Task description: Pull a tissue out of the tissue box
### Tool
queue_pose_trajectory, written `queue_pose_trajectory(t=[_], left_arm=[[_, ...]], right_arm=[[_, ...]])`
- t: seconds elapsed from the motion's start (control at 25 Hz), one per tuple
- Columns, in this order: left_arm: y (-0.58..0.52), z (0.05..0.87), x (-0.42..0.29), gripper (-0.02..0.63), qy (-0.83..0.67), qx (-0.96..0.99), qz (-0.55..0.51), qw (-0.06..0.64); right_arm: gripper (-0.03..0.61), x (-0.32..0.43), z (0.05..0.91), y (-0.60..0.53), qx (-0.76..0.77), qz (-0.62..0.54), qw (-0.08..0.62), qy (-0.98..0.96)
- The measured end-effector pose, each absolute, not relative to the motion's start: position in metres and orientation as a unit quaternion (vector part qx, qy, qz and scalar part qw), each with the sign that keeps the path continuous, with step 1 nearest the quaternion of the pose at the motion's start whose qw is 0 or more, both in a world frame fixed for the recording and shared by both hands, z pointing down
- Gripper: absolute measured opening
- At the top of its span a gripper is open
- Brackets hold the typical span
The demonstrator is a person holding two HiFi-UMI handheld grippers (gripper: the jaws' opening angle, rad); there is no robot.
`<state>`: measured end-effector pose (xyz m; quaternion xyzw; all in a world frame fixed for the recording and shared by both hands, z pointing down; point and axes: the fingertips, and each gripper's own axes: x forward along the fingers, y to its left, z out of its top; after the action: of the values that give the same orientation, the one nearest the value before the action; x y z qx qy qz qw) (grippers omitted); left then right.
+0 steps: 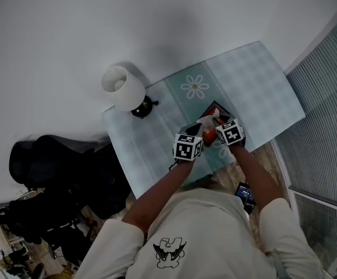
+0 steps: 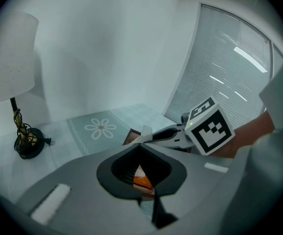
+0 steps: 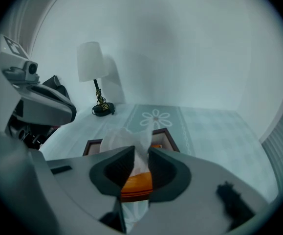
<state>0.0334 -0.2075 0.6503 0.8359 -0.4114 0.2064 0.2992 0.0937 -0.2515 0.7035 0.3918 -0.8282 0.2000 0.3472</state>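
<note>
– Directly above the dark-brown-rimmed tissue box with the orange pack inside (image 3: 166, 135), what is the status of the right gripper (image 3: 141, 149)?

– Jaws stand part-way apart, one on each side of the white crumpled tissue tuft (image 3: 120, 138) that rises out of the box opening. The tuft fills the gap, but no firm pinch is evident. Treat the tissue as flanked, not secured.

– And the left gripper (image 2: 139, 146)?

– Clenched tip to tip, holding nothing. It sits just beside the box, on the near-left side, with the orange pack visible through its jaw opening. Contact with the box cannot be confirmed.

– Failure modes from this point?

– Three, all judged from the present layout.
1. Shallow bite: if the pads close on only the thin top edge of the tuft, the sheet may tear or slip free under load.
2. Box lift: nothing visibly restrains the box. A light box can rise with the tissue, or skid across the pale blue-green chequered table cloth with the white daisy motif (image 1: 249, 80).
3. Oblique pull: drawing the sheet sideways against the rim may snag it or drag several sheets out together.

– Collision hazards?

– The two grippers are close together over the box, so a hasty lift could knock them. The white-shaded lamp on a black base (image 1: 123, 88) stands well apart from the box, beyond its far-left side, and poses no risk.
</note>
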Motion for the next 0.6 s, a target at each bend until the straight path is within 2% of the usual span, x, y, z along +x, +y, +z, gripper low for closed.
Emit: queue_pose_trajectory(t=[0.08,0.12,0.6], left_arm=[[-0.208,0.652,0.032,0.006,-0.412,0.835,0.208,0.299],[-0.208,0.652,0.031,0.007,-0.413,0.835,0.209,0.298],[-0.206,0.652,0.031,0.007,-0.406,0.838,0.208,0.299]], right_arm=[[0.027,0.095,0.7,-0.252,0.399,0.193,0.344,-0.828],[0.018,0.094,0.698,-0.252,0.4,0.192,0.341,-0.828],[0.015,0.093,0.684,-0.246,0.399,0.188,0.329,-0.835]])
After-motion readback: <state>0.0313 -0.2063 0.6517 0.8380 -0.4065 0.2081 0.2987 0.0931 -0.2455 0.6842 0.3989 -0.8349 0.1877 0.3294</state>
